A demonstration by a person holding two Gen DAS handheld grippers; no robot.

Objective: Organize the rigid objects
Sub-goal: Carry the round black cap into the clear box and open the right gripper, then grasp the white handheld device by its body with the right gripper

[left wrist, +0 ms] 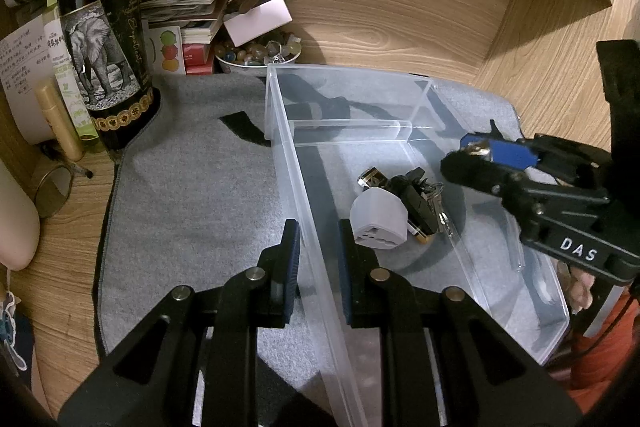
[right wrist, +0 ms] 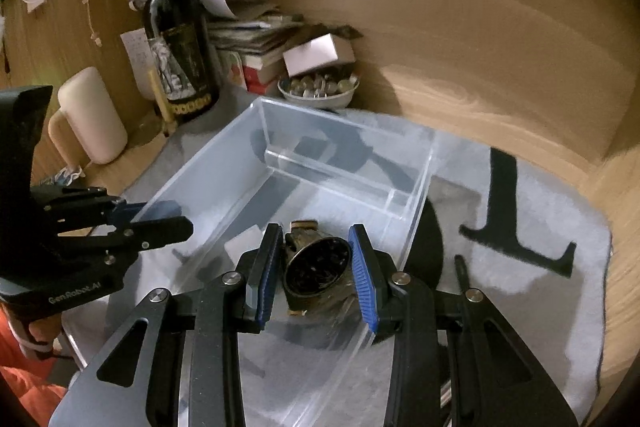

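A clear plastic bin (left wrist: 280, 131) stands on a grey mat (left wrist: 192, 195). Inside lie a white travel adapter (left wrist: 378, 217), a black and gold object (left wrist: 416, 203) and keys (left wrist: 438, 203). My left gripper (left wrist: 318, 267) straddles the bin's near wall, one finger on each side, pressed to it. My right gripper (right wrist: 316, 271) hovers over the bin (right wrist: 224, 163), shut on a dark round metal object (right wrist: 316, 273). In the left wrist view the right gripper (left wrist: 492, 155) is above the bin's right side.
A wine bottle (left wrist: 104, 39), papers and boxes (left wrist: 188, 11) and a bowl of beads (left wrist: 256, 53) stand at the back left. A cream bottle (right wrist: 92, 115) stands left. Wooden walls enclose the desk. A black stand (right wrist: 516, 219) lies on the mat at right.
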